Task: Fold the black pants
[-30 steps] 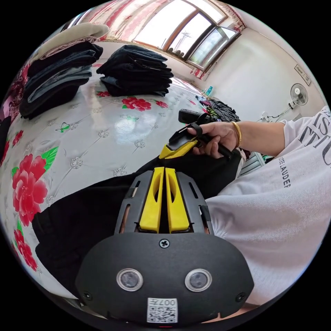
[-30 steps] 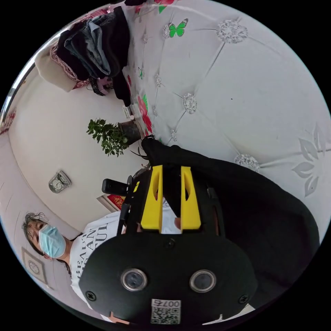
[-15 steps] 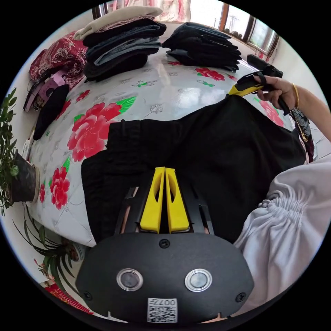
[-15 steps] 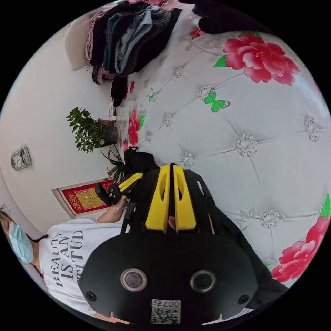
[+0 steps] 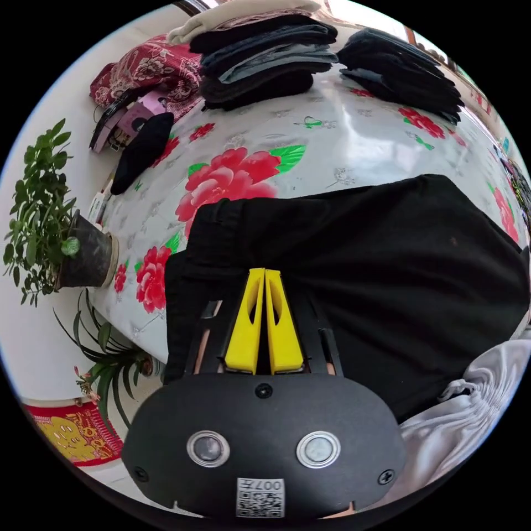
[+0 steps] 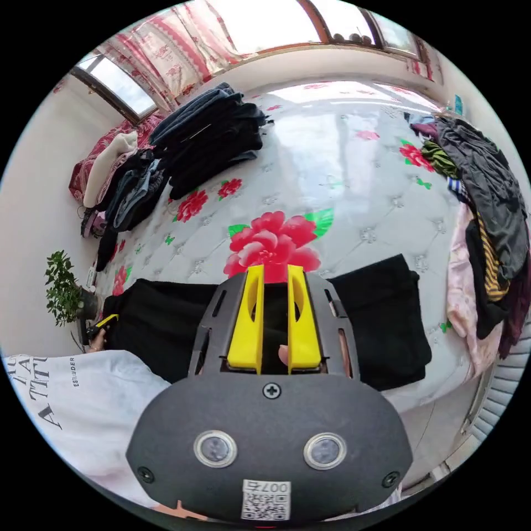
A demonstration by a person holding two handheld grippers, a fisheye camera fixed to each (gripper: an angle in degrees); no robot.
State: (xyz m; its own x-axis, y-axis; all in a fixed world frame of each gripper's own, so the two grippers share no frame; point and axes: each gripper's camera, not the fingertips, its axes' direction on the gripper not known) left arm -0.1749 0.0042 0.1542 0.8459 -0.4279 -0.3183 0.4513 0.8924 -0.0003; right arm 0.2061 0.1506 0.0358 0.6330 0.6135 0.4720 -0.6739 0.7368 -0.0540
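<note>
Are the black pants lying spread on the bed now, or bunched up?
Spread: the black pants lie flat in a long band across the flowered bed cover.

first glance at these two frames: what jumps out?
The black pants lie spread flat along the near edge of the bed, whose glossy white cover carries big red flowers. Two stacks of folded dark clothes sit at the far side, and an unsorted heap of garments is piled at the bed's right edge in the right gripper view. The left gripper has its jaws together at the pants; the right gripper has a gap between its jaws.
</note>
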